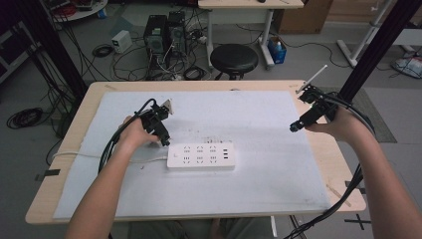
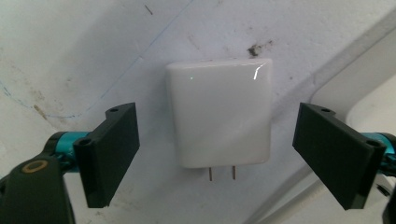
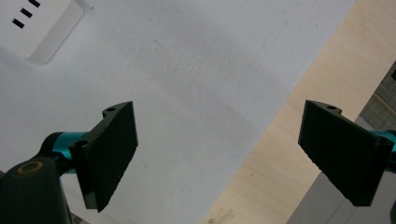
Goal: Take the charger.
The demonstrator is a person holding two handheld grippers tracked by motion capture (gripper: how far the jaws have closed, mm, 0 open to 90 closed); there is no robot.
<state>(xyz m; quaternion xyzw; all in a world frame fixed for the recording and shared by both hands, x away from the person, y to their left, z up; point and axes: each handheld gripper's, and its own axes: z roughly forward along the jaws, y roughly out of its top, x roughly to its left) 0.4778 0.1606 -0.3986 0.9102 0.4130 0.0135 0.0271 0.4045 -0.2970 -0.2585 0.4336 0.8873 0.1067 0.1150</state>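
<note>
While the left gripper [image 2: 217, 154] hangs low over the table with its two black jaws wide apart, a small white plug block [image 2: 219, 112] lies flat between them, and neither jaw touches it. Two thin metal pins stick out of the block's near end, toward the gripper. The block looks hard, smooth and shiny, so it may slip. It also looks light. I think the best place to hold it is on its two flat sides, near the middle, away from the pins, since those could bend.

Just beside the block lies a white power strip [image 1: 201, 156] with many holes. Both rest on a big white mat [image 1: 259, 189] that covers the wooden table [image 1: 338, 164]. A white cord runs from the strip toward the table's left edge.

The right gripper [image 3: 217, 158] is far off, over the right edge of the mat, where the wood starts. Its jaws are wide apart too, and nothing is in them. A corner of the strip shows beyond it
</note>
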